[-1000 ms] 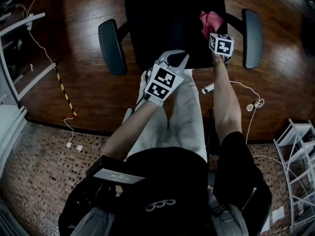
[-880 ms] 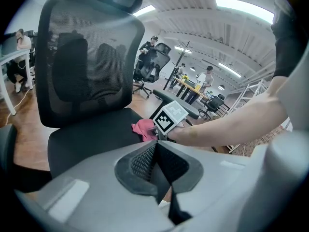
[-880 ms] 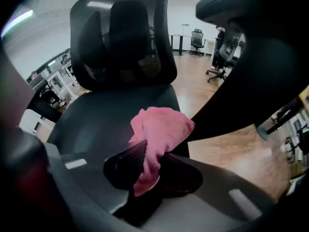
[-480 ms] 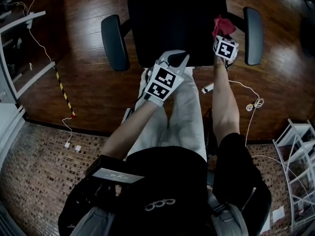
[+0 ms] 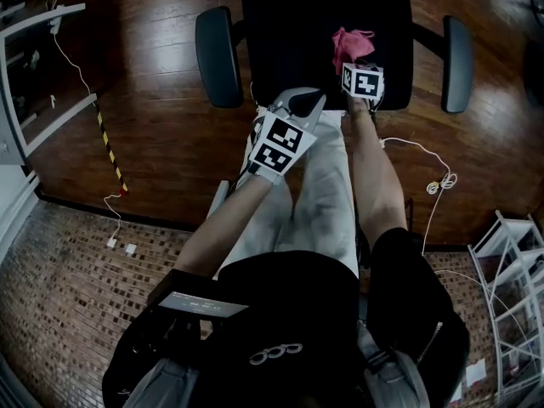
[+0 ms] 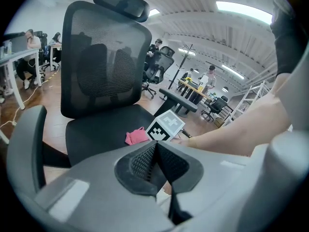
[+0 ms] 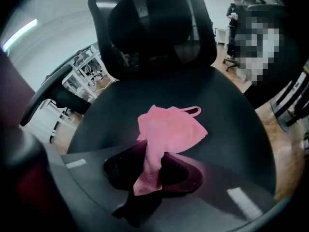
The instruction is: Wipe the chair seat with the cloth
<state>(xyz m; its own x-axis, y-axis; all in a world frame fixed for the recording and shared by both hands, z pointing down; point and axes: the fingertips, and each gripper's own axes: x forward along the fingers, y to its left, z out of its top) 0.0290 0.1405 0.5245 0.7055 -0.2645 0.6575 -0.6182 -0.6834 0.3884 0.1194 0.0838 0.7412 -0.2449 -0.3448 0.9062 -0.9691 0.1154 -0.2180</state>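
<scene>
While right hand-held gripper (image 5: 353, 63) pinches cloth (image 5: 343, 42) on seat (image 5: 289, 41) | left hand-held gripper (image 5: 301, 99) closed, empty

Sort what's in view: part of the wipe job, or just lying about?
Job:
- cloth, pinched in the right gripper
- chair seat, with the cloth resting on it

Lying about:
- left gripper, shut on nothing, held short of the seat
- white cable on the floor
- striped tape on the floor
</scene>
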